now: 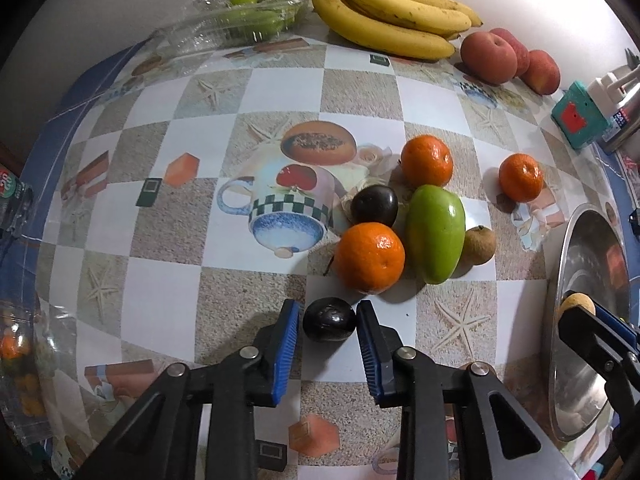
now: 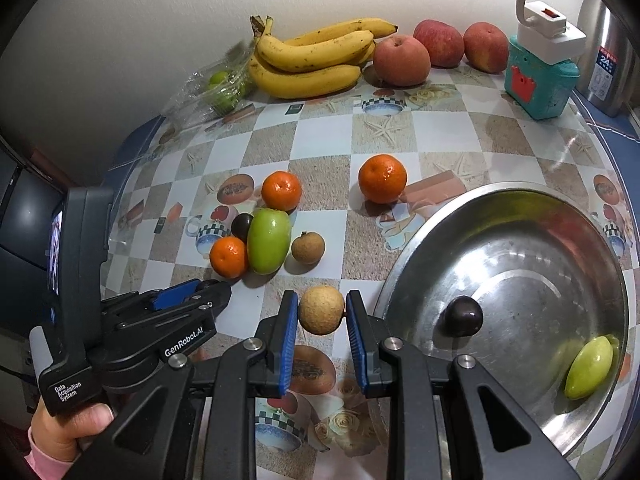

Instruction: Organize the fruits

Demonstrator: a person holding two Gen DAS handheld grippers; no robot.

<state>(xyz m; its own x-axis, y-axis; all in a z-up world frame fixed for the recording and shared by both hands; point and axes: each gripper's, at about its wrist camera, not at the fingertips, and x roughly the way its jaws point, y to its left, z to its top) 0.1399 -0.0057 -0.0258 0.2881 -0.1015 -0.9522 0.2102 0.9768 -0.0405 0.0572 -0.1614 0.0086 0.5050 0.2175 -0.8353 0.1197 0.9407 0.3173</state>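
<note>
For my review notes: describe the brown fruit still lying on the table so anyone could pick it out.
Start at the steel bowl on the right and go left to the fruit cluster. The brown longan lies beside the green fruit, on its bowl side. It is the cluster's only tan, rough-skinned fruit; its twin is in the right gripper.

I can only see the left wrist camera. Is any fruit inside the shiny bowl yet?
Observer: Yes. A dark plum lies inside the steel bowl.
Operator: Anything else in there?
Observer: A small green fruit rests against the bowl's lower right wall.
Operator: What's that tan thing by the other gripper?
Observer: A round longan. The right gripper is shut on it, just left of the bowl's rim.
</note>
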